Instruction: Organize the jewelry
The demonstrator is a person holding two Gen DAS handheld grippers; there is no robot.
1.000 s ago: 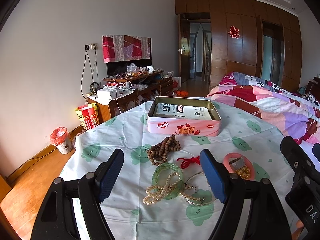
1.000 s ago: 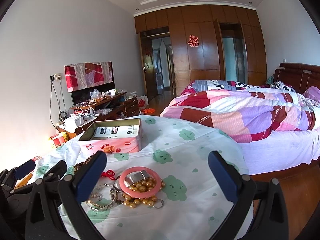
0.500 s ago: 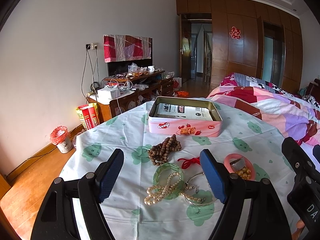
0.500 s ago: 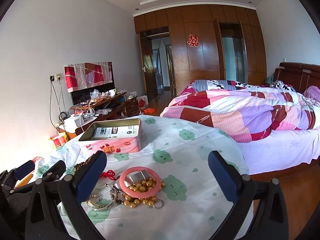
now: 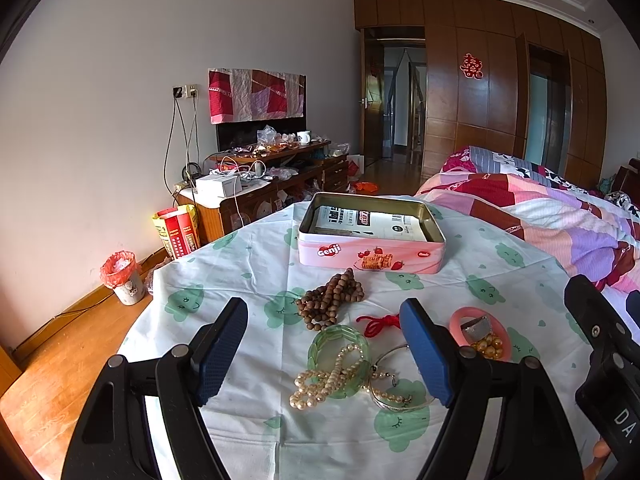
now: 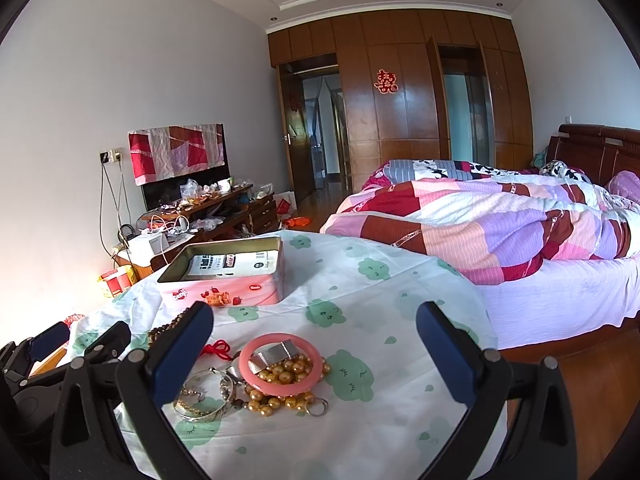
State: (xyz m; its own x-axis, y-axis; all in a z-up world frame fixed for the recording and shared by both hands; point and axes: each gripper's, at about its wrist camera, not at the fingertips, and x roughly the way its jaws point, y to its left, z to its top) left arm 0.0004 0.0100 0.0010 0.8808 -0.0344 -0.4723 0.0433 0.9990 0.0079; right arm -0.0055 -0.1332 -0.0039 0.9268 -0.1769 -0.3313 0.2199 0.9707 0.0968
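Note:
An open pink tin [image 5: 370, 258] [image 6: 224, 294] with papers inside stands at the far side of the cloth-covered table [image 5: 256, 264]. In front of it lie brown wooden beads [image 5: 330, 298], a red cord [image 5: 378, 322], a green bangle [image 5: 338, 360] with a pearl strand [image 5: 326, 380] over it, a silver bangle [image 5: 394, 396] [image 6: 206, 396], and a pink bangle [image 5: 478, 334] [image 6: 280, 362] around gold beads [image 6: 288, 374] and a silver clip. My left gripper [image 5: 324, 356] hovers open over the green bangle. My right gripper [image 6: 314, 354] hovers open over the pink bangle.
A bed with a patchwork quilt [image 6: 500, 220] runs along the right of the table. A cluttered wooden TV cabinet [image 5: 276, 184] stands by the left wall, with a small lined bin [image 5: 122, 278] and a red and yellow box [image 5: 178, 230] on the wood floor.
The left wrist view has shifted very slightly; the jewelry and both grippers stay where they were.

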